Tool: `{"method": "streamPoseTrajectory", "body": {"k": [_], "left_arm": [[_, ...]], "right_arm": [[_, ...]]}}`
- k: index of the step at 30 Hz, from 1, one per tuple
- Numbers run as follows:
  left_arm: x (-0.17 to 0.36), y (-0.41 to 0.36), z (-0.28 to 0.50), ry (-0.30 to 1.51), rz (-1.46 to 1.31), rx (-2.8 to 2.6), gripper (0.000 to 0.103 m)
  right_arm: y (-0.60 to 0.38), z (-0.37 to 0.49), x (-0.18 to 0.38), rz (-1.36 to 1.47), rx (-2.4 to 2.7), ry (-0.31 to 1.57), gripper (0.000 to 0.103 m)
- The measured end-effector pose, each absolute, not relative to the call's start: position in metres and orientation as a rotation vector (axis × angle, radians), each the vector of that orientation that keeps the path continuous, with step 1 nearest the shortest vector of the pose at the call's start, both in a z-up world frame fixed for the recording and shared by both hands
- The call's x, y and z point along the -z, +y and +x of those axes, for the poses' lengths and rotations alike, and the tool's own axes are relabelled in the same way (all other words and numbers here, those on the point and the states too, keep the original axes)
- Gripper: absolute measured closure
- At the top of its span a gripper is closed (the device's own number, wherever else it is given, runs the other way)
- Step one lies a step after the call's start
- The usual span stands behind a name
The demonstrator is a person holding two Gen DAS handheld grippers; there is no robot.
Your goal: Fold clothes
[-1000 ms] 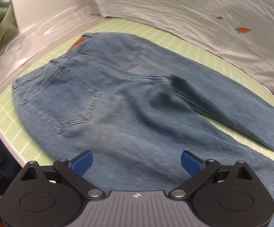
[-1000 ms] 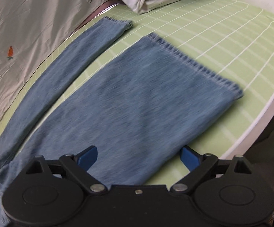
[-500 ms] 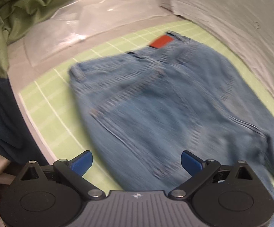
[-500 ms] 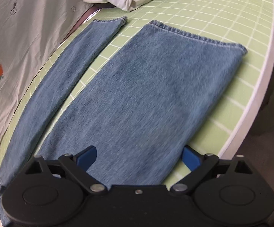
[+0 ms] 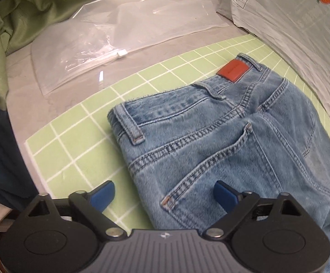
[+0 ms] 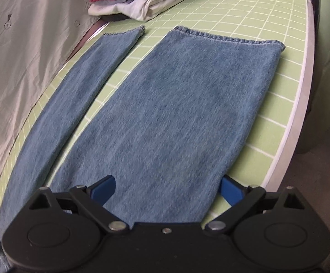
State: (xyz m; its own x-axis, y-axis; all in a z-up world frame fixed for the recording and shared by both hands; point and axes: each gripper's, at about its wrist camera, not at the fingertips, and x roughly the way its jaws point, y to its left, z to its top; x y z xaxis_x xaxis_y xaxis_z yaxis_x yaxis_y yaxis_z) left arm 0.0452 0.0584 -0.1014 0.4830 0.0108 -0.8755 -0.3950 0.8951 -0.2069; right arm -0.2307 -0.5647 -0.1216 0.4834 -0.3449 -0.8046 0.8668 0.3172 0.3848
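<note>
Blue jeans [image 5: 244,141] lie flat, back side up, on a green grid mat [image 5: 78,150]. The left wrist view shows the waistband, a red leather patch [image 5: 233,70] and a back pocket. My left gripper [image 5: 163,193] is open and empty, just above the near side seam below the waistband corner. In the right wrist view both legs of the jeans [image 6: 176,118] stretch away, the near leg wide, the far leg [image 6: 74,104] narrow. My right gripper [image 6: 167,187] is open and empty over the near leg, its fingers spanning the leg's width.
Clear plastic bags [image 5: 110,38] lie beyond the mat on the left. Green cloth [image 5: 28,6] hangs at far left. A grey printed sheet [image 6: 17,45] runs along the far side. A stack of folded clothes [image 6: 142,2] sits past the leg hems. The table's white edge [image 6: 299,100] is on the right.
My left gripper has swung left from the seat of the jeans to the waistband corner and come lower. My right gripper has drawn back along the near leg, away from the hem.
</note>
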Motion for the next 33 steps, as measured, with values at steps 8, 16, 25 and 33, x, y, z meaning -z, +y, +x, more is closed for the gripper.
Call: {"method": "streamPoseTrajectory", "body": {"k": [8,16,25,33], "left_arm": [[0.101,0.054,0.047,0.992,-0.467,-0.327,0.027],[0.097,0.056,0.047,0.948,-0.583,-0.409,0.063],[0.064,0.047,0.049,0.887,-0.638,-0.523,0.096],[0.017,0.033,0.049,0.799,-0.611,-0.539,0.096]], "right_arm": [[-0.608,-0.238,0.122,0.906,0.966,0.666,0.005],[-0.665,-0.250,0.118,0.910,1.074,0.659,0.046],[-0.689,-0.269,0.089,1.022,0.956,0.526,0.098],[-0.688,-0.264,0.016,0.931,0.883,0.323,0.099]]}}
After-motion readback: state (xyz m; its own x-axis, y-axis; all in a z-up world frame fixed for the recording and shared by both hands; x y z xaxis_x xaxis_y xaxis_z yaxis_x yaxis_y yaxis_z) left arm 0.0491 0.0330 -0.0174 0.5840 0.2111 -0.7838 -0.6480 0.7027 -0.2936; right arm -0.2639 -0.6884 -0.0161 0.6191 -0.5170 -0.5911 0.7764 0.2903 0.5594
